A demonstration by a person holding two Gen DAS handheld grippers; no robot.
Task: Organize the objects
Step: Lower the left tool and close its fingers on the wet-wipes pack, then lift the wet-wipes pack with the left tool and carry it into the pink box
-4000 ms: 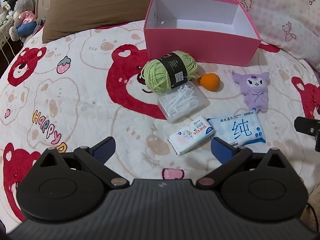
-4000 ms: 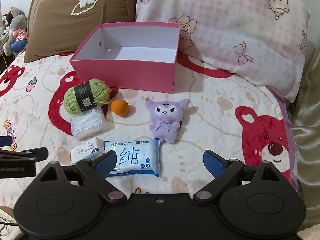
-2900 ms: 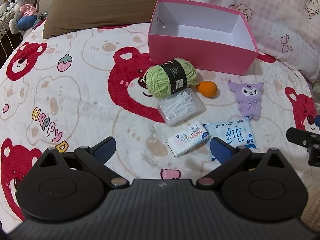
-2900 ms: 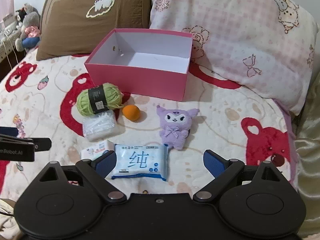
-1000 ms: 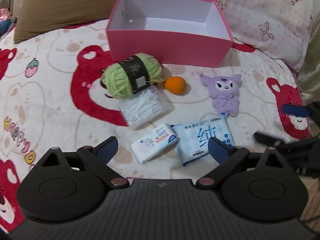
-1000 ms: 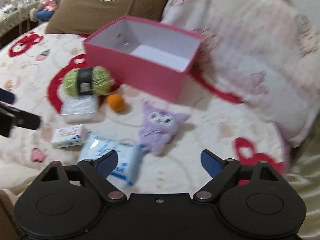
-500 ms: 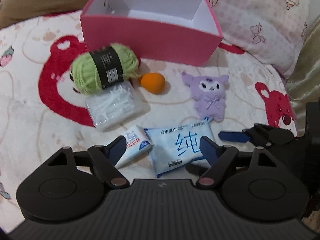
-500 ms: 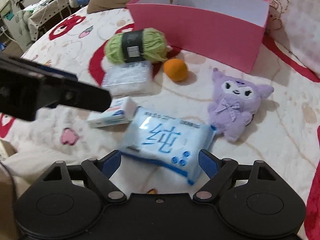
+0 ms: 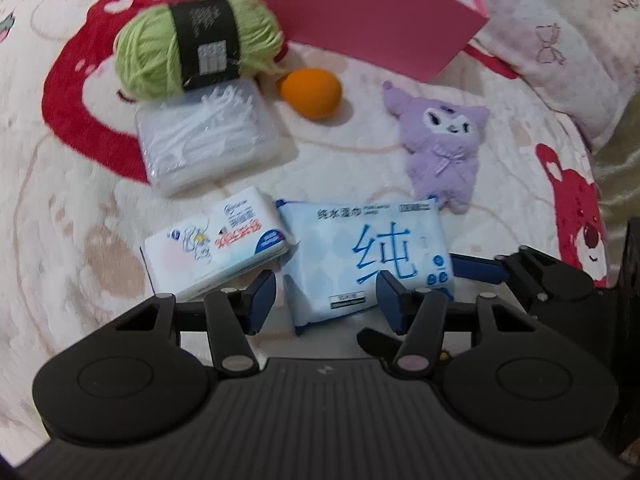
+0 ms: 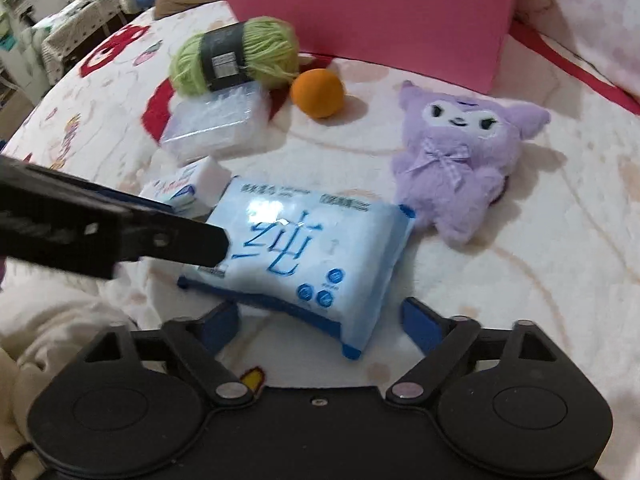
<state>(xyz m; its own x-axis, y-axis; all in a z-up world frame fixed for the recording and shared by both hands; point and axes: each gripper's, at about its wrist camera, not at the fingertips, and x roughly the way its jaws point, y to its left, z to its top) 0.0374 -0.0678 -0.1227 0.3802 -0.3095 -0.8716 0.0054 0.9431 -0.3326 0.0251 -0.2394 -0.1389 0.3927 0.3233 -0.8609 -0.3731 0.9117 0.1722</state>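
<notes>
Both grippers are lowered at the wipes pack (image 9: 366, 254), which lies on the blanket (image 9: 80, 208) beside the tissue pack (image 9: 216, 246). The left gripper (image 9: 326, 298), jaws just narrowed yet not clamped, straddles the wipes pack's near edge; the right gripper (image 10: 320, 322), just widened, stands apart around it. A collision is risked.

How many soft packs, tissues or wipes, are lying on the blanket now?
2. The blue wet wipes pack lies nearest the grippers, below the purple plush toy. The smaller white tissue pack lies just left of it, touching it, in front of the clear plastic box. None seems hidden.
</notes>
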